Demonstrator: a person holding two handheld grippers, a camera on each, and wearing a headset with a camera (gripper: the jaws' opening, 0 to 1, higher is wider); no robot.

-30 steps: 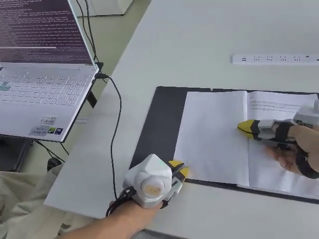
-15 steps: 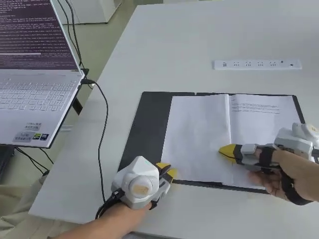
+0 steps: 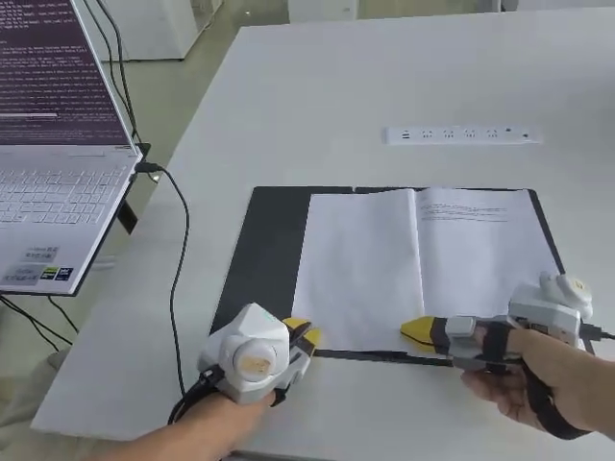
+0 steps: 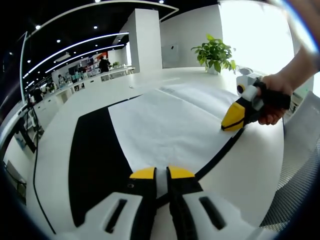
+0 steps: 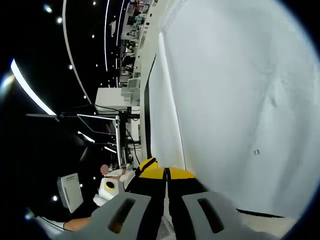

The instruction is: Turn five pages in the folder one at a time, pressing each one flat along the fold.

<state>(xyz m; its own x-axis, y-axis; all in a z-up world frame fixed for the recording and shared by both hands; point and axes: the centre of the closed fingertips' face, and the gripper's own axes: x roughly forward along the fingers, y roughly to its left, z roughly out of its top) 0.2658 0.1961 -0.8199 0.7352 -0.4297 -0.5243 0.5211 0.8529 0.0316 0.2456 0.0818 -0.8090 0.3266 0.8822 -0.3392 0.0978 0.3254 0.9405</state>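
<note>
Lying low on the folder (image 3: 274,250), both clenched: left gripper (image 3: 307,334) at its edge, right gripper (image 3: 410,330) by the fold.

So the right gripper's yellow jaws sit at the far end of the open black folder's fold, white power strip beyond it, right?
No: the head view shows the right gripper at the near end of the fold of the open black folder, by its bottom edge. The white power strip does lie beyond it.
</note>
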